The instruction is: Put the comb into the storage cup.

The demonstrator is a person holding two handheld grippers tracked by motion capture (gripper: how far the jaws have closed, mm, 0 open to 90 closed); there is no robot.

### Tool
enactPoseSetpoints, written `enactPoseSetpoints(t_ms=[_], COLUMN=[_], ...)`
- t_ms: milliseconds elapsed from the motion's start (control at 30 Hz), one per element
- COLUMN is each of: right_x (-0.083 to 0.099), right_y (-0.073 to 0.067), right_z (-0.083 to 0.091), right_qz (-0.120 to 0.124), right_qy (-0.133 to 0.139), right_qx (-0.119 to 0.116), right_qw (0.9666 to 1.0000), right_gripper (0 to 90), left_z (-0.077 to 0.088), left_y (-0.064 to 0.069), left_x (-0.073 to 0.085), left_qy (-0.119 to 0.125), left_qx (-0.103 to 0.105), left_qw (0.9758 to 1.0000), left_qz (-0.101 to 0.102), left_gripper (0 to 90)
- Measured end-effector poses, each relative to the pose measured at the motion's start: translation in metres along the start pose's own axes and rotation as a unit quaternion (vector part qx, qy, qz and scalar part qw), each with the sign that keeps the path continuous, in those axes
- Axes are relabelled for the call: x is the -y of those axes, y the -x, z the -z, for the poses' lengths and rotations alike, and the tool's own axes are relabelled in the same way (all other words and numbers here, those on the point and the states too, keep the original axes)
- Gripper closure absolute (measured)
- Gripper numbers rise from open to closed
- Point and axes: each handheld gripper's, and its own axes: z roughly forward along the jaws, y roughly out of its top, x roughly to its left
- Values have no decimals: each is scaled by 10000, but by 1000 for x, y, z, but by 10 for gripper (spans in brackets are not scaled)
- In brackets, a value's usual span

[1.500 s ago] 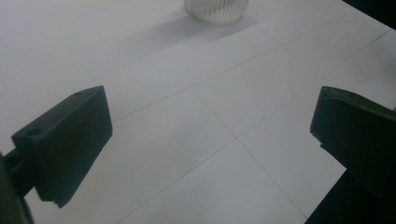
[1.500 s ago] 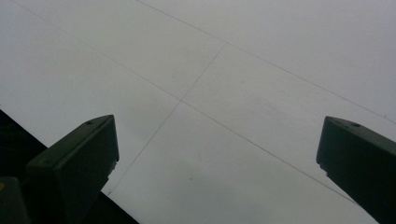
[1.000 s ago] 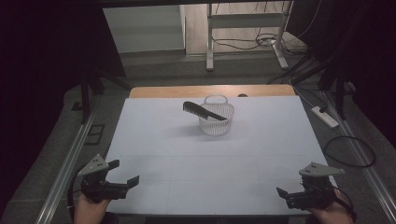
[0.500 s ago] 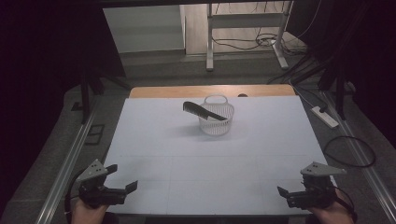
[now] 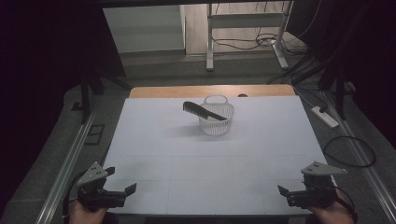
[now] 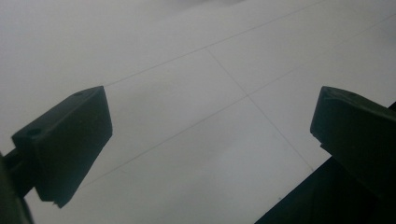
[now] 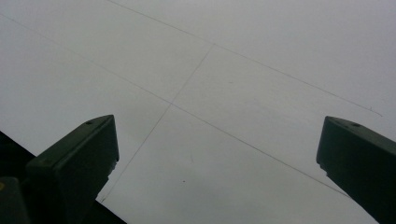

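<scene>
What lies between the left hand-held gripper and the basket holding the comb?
Nothing: in the high view, bare white table stretches from the left hand-held gripper to the basket and comb.

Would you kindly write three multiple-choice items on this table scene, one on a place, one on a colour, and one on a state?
1. Where does the comb rest?
A. flat on the table's near edge
B. across the rim of the basket
C. in the left gripper

2. What colour is the comb?
A. black
B. white
C. red

3. How do the jaws of the left gripper and the right gripper stand?
A. both shut
B. both open, holding nothing
C. only the left open

Answers:
1 B, it lies slanted on the rim, one end jutting left.
2 A, it shows dark against the white basket.
3 B, each gripper view shows a wide gap over the bare table.
</scene>
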Motion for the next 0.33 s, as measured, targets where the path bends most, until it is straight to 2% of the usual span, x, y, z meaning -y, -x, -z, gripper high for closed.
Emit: enactPoseSetpoints(t_ms=[333], right_x=[0], right_y=[0], right_z=[-1], right_qz=[-22], right_qy=[-13], right_qx=[60], right_qw=[10000], right_gripper=[0], left_z=[1], left_y=[1], left_x=[1], left_qy=[-133], left_qx=[-160], left_qw=[9997], left_qz=[84], left_gripper=[0])
